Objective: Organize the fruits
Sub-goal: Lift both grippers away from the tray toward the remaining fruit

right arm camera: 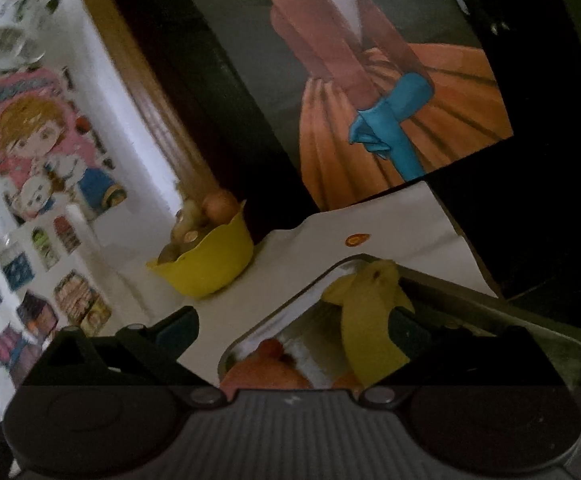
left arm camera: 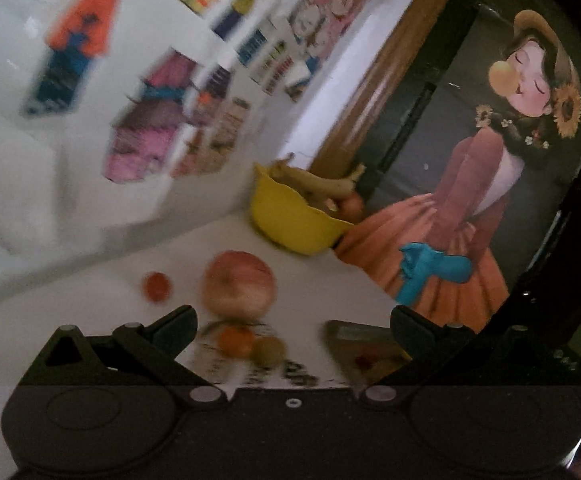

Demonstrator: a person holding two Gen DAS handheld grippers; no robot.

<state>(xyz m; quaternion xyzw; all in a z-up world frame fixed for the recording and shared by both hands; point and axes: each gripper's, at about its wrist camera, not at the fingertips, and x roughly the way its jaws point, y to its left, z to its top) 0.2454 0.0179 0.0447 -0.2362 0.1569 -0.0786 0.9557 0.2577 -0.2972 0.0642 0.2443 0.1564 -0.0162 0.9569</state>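
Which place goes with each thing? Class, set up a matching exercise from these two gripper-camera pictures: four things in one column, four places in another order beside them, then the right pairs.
Things
1. large apple
2. yellow bowl
3. banana
4. small red fruit

Places
A. lying in the metal tray
B. on the white table, left of the large apple
C. at the far edge of the table, holding fruit
D. on the table just ahead of the open left gripper

Pairs: 1-D, 2-C, 3-A, 4-B
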